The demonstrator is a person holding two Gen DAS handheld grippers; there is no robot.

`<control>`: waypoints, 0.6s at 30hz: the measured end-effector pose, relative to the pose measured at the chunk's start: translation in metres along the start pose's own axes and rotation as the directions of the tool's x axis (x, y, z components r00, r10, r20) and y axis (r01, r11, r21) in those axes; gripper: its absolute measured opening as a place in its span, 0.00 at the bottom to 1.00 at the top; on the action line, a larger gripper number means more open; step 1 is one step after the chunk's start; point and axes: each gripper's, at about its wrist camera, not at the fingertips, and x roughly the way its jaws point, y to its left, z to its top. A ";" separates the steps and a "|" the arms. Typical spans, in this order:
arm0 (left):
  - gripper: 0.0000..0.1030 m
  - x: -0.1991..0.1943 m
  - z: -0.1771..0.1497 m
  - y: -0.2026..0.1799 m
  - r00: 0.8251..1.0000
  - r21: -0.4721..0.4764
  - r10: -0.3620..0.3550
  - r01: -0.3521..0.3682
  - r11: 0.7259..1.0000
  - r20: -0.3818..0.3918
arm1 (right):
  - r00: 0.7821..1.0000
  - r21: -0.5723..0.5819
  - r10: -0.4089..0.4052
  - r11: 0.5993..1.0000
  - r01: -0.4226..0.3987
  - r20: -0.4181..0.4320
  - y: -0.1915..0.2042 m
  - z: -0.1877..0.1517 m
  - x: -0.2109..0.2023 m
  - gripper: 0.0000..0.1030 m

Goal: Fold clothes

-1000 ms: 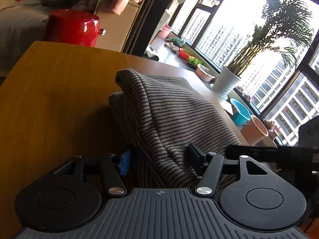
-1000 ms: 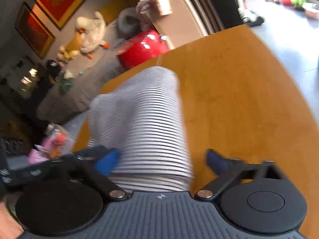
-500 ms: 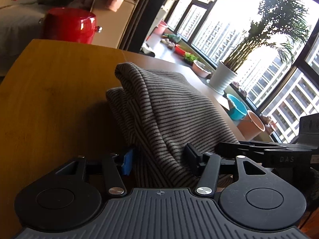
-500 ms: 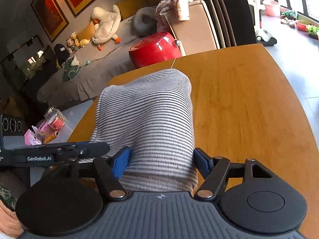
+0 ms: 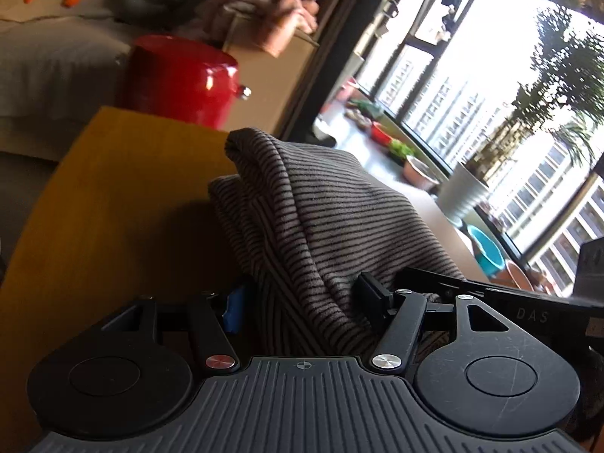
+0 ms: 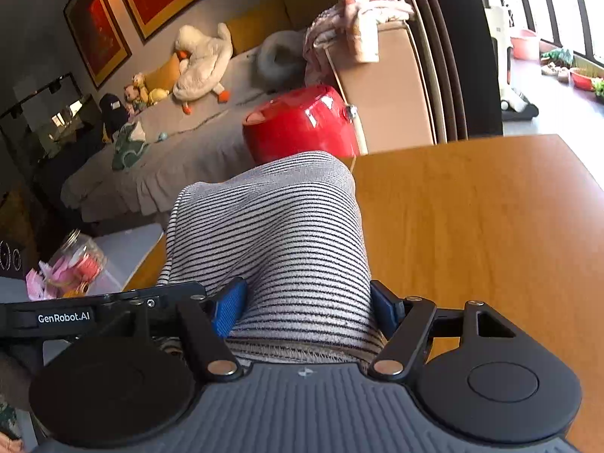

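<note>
A striped grey-and-black garment is bunched into a folded bundle above the wooden table. My left gripper is shut on its near edge, with cloth filling the gap between the blue-padded fingers. In the right wrist view the same garment drapes forward over the table. My right gripper is shut on its hem. The right gripper's body shows at the right of the left wrist view. The left gripper's body shows at the left of the right wrist view. The two grippers hold the garment side by side.
A red pot-like stool stands past the table's far edge, beside a tan box draped with pink clothes. A grey sofa with plush toys lies behind. Plant pots line the window. A jar sits on a low stand at left.
Both grippers have lifted and tilted slightly with the garment held in them. The right gripper closed on the hem after the earliest frame. The bundle keeps its shape.
</note>
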 end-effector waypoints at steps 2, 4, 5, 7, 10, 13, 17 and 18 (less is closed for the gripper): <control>0.69 0.004 0.005 0.005 1.000 -0.011 0.011 -0.010 1.000 0.013 | 1.000 -0.003 -0.007 1.000 0.007 0.015 0.000 0.003 0.008 0.69; 0.71 0.006 0.006 0.008 1.000 -0.022 0.009 -0.009 1.000 0.016 | 1.000 -0.006 -0.015 1.000 0.015 0.024 -0.001 0.003 0.011 0.75; 0.72 0.005 0.005 0.008 1.000 -0.023 0.007 -0.006 1.000 0.017 | 1.000 -0.003 -0.015 1.000 0.015 0.027 -0.003 0.002 0.011 0.81; 0.74 0.004 0.003 0.008 1.000 -0.022 0.003 -0.002 1.000 0.021 | 0.999 0.007 -0.010 1.000 0.010 0.033 -0.008 0.000 0.010 0.85; 0.77 0.002 0.002 0.008 1.000 -0.026 0.006 -0.005 1.000 0.027 | 0.999 0.016 -0.028 1.000 0.027 0.038 -0.010 -0.002 0.009 0.91; 0.79 -0.001 0.001 0.007 0.999 -0.028 0.014 -0.013 1.000 0.035 | 0.996 -0.024 -0.068 0.997 0.069 0.050 -0.002 -0.001 0.002 0.94; 0.79 -0.012 -0.002 0.004 0.998 -0.026 0.036 -0.035 0.999 0.049 | 0.992 -0.059 -0.095 0.993 0.101 0.084 0.005 -0.006 -0.020 0.97; 0.77 -0.016 -0.003 0.004 0.998 -0.028 0.045 -0.043 0.999 0.053 | 0.991 -0.050 -0.097 0.994 0.102 0.091 0.004 -0.008 -0.026 0.98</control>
